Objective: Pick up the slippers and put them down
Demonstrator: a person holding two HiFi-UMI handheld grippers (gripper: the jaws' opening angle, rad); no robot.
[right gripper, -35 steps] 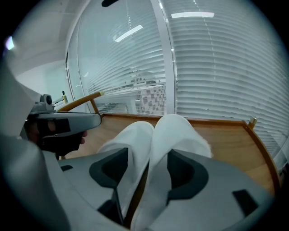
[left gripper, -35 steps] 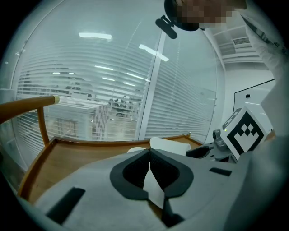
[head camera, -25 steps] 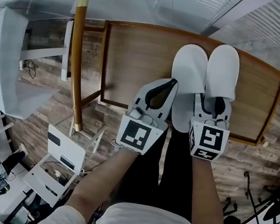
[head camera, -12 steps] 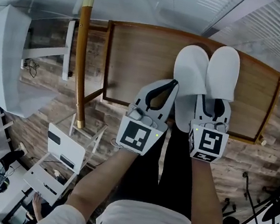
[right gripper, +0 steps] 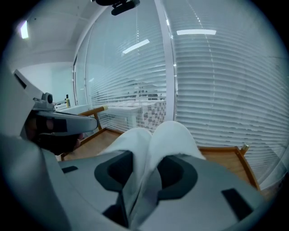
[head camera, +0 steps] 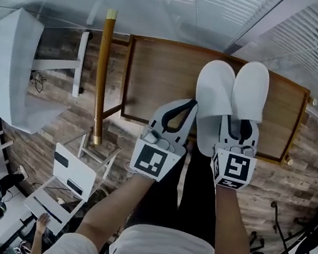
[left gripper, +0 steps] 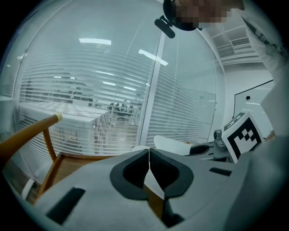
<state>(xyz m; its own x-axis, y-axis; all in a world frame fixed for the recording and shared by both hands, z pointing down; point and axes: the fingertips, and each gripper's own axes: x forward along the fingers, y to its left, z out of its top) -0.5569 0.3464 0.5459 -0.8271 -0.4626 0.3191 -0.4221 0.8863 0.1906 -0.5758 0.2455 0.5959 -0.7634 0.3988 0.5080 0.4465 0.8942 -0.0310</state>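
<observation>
Two white slippers (head camera: 232, 96) lie side by side, toes pointing away from me, over the wooden table (head camera: 161, 76). My right gripper (head camera: 237, 129) has their heel ends between its jaws, which are closing; its pads press on the white fabric (right gripper: 167, 140). In the right gripper view the slippers stand on edge between the dark pads of the right gripper (right gripper: 144, 169). My left gripper (head camera: 185, 105) hovers just left of the slippers over the table's near edge. In its own view the left gripper (left gripper: 149, 155) is shut, pads together, with nothing between them.
The table has a raised rim (head camera: 128, 76). A wooden chair rail (head camera: 103, 73) stands at its left. A white cabinet (head camera: 6, 69) is further left and a white chair (head camera: 70, 175) sits on the plank floor below. Glass walls with blinds lie beyond the table.
Both grippers have come up a little. The right jaws have narrowed on the slippers' heels, and the slippers have come up with them. The left gripper stays shut.
</observation>
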